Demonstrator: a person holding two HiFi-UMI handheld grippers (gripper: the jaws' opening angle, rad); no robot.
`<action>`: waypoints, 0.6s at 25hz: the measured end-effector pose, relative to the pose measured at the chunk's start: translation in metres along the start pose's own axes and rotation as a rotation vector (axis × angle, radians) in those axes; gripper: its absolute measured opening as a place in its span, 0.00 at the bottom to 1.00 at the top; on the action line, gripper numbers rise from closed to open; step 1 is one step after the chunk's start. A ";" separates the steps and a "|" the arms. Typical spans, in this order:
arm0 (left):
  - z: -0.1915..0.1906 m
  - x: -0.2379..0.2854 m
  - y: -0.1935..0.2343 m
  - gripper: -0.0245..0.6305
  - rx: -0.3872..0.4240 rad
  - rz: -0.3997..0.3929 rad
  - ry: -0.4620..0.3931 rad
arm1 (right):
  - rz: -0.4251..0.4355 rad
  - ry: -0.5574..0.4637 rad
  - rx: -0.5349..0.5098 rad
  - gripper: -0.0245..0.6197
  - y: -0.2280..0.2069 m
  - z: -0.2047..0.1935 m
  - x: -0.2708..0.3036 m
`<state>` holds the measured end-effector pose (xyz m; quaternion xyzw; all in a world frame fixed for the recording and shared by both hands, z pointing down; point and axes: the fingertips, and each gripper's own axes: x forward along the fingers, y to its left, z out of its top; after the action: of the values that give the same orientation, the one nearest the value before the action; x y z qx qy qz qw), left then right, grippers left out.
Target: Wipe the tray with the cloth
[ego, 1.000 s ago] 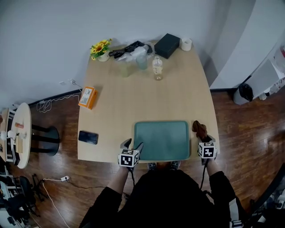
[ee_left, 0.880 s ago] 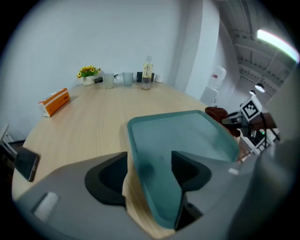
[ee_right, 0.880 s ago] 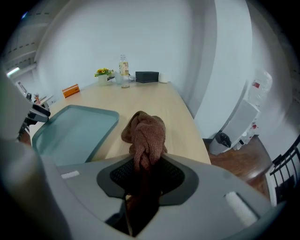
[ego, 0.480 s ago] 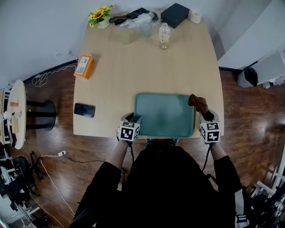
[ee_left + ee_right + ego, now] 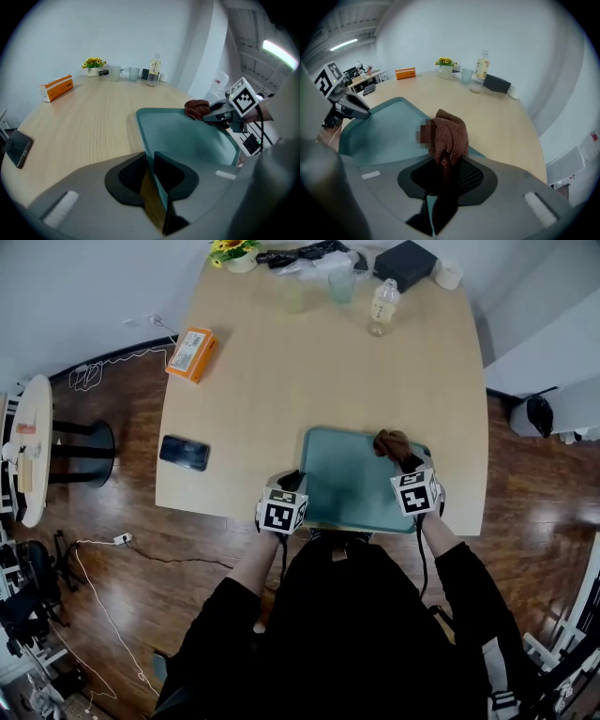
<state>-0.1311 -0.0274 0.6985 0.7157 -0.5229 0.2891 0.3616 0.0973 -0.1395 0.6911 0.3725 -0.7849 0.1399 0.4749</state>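
Your left gripper (image 5: 150, 171) has just been closing, and its jaws now sit narrow and clamped on the near left rim of the tray (image 5: 347, 493). Your right gripper (image 5: 407, 465) has just been closing too, and it pinches the brown cloth (image 5: 449, 133) partway shut, with most of the wad sticking out past the tips. The cloth sits at the tray's far right corner, right at the rim. I can't tell if it's actually pressing on the surface yet.

Stuff I'd watch from here:

- That left hold is a thin bite on one corner of a lipped rim. Push hard with the cloth and the tray will probably pivot around the pinch, or the rim pops out of the jaws.
- The tray sits right at the near edge of the table (image 5: 281, 381). If the left hold lets go while you pull a stroke toward yourself, I'd guess the tray slides off the table into your lap.
- The cloth is bunched up, not flat, so each pass likely covers only a narrow strip and you'd miss patches.
- You're only holding one end of the cloth. Drag across the tray could tug it loose, or the hard fingertips end up scraping the tray instead of the fabric.
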 end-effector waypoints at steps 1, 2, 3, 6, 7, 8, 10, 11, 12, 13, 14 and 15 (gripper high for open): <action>0.000 0.000 0.001 0.09 -0.003 -0.003 -0.008 | 0.023 -0.006 -0.015 0.20 0.013 0.013 0.007; 0.000 0.000 0.001 0.09 -0.007 -0.006 -0.016 | 0.049 -0.015 -0.033 0.20 0.028 0.026 0.014; 0.001 0.000 0.002 0.09 -0.011 -0.009 -0.024 | 0.076 -0.027 -0.053 0.20 0.044 0.041 0.020; 0.000 -0.001 0.002 0.09 -0.017 -0.022 -0.040 | 0.170 -0.058 -0.102 0.20 0.101 0.081 0.032; 0.001 -0.001 0.002 0.09 -0.018 -0.026 -0.044 | 0.203 -0.063 -0.118 0.20 0.122 0.091 0.034; 0.000 -0.001 0.002 0.09 -0.020 -0.029 -0.046 | 0.232 -0.066 -0.138 0.20 0.143 0.100 0.036; 0.000 -0.002 0.002 0.09 -0.022 -0.029 -0.049 | 0.268 -0.062 -0.186 0.20 0.178 0.109 0.037; -0.001 -0.002 0.003 0.09 -0.023 -0.028 -0.052 | 0.272 -0.060 -0.205 0.20 0.190 0.111 0.038; -0.001 -0.002 0.003 0.09 -0.023 -0.027 -0.054 | 0.269 -0.059 -0.211 0.20 0.196 0.112 0.038; -0.001 -0.003 0.004 0.09 -0.022 -0.025 -0.057 | 0.266 -0.058 -0.207 0.20 0.199 0.112 0.037; -0.001 -0.003 0.004 0.09 -0.020 -0.023 -0.060 | 0.267 -0.058 -0.196 0.20 0.199 0.112 0.036; -0.001 -0.003 0.005 0.09 -0.016 -0.019 -0.063 | 0.274 -0.057 -0.187 0.20 0.198 0.111 0.034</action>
<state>-0.1366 -0.0258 0.6977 0.7264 -0.5295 0.2588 0.3536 -0.1254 -0.0828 0.6896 0.2202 -0.8511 0.1190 0.4615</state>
